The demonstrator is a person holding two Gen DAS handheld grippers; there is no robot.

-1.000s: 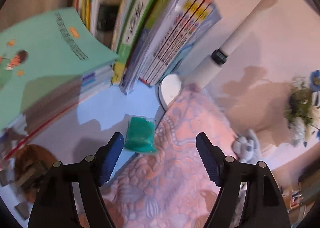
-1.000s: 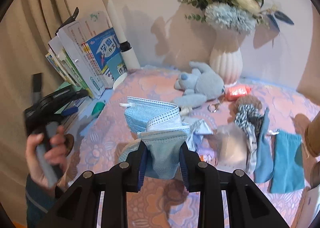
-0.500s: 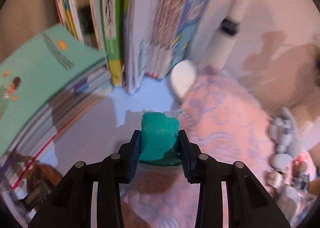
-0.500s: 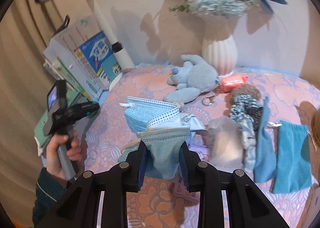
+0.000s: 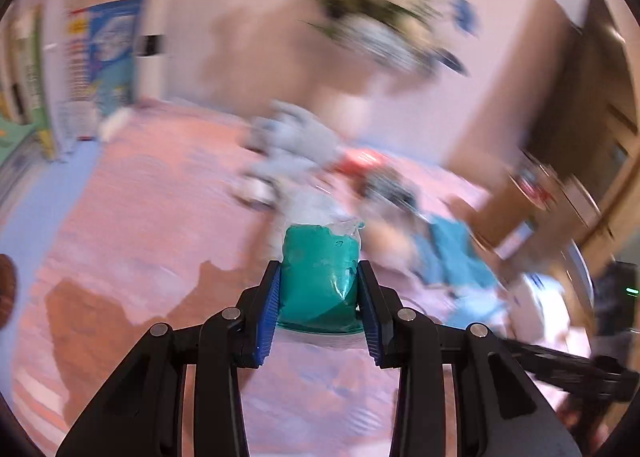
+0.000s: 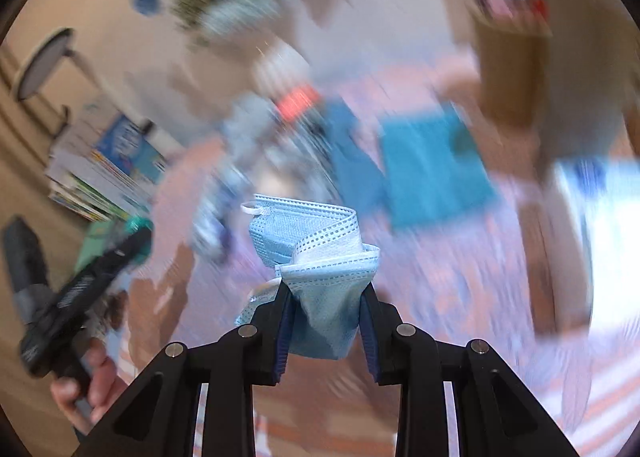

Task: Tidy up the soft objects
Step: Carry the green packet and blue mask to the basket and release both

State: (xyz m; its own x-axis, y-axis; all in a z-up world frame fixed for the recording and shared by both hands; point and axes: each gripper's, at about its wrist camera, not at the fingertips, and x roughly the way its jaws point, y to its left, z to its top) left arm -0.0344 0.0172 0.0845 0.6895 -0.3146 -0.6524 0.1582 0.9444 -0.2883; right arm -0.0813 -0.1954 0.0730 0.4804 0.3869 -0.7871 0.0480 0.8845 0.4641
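Left tool (image 5: 319,293) clamping green packet (image 5: 319,277), right tool (image 6: 326,321) — masks (image 6: 320,257), background blurred

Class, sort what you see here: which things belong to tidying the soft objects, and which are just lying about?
Part of the job:
- green packet, held in left gripper
- blue face masks, held in right gripper
- grey plush toy
- teal cloth pouch

Just lying about:
- books
- flower vase
- lamp

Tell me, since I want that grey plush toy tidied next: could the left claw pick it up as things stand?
Probably not: the left claw is shut on the green packet, so the plush toy must wait.
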